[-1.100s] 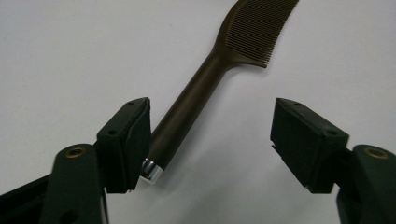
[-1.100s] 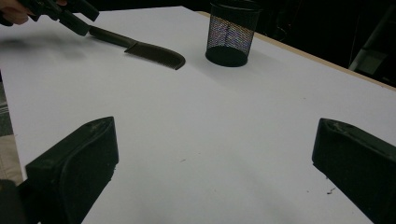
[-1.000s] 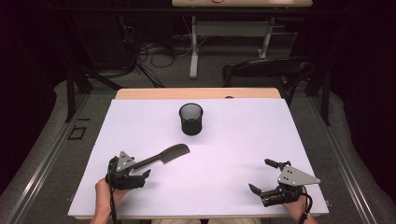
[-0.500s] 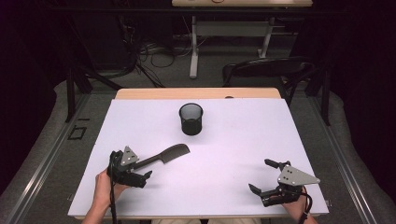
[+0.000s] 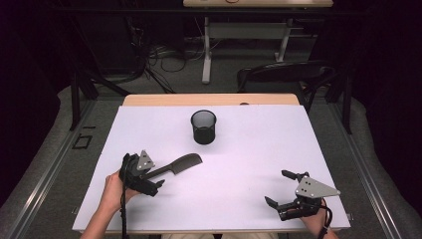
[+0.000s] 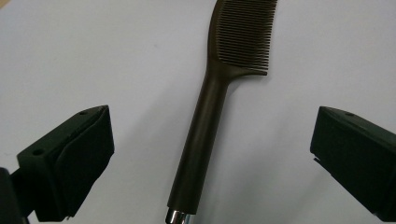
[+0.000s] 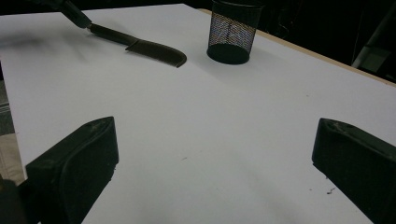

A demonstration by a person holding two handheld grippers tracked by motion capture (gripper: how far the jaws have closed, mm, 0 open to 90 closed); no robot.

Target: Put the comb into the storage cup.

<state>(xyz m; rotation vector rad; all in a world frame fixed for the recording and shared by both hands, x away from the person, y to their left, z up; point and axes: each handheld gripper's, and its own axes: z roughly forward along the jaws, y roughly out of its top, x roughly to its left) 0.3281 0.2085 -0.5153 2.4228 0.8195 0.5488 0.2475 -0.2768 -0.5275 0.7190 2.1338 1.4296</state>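
Note:
A dark brown comb (image 5: pixel 179 164) lies flat on the white table, teeth end pointing toward a black mesh cup (image 5: pixel 203 127) that stands upright behind it. My left gripper (image 5: pixel 153 178) is at the comb's handle end and open. In the left gripper view the handle (image 6: pixel 201 135) runs up the middle between my left gripper's (image 6: pixel 212 126) wide-apart jaws, touching neither. My right gripper (image 5: pixel 276 187) rests open near the front right of the table, holding nothing. In the right gripper view, my right gripper (image 7: pixel 215 140) faces the comb (image 7: pixel 149 46) and cup (image 7: pixel 231 35) far ahead.
The white table sheet (image 5: pixel 259 149) has a wooden edge (image 5: pixel 209 99) at the back. A black chair (image 5: pixel 283 74) and a desk frame with cables stand beyond the table on the floor.
My left gripper has moved slightly forward and right, closer along the comb's handle. The comb, the cup and my right gripper have not moved.

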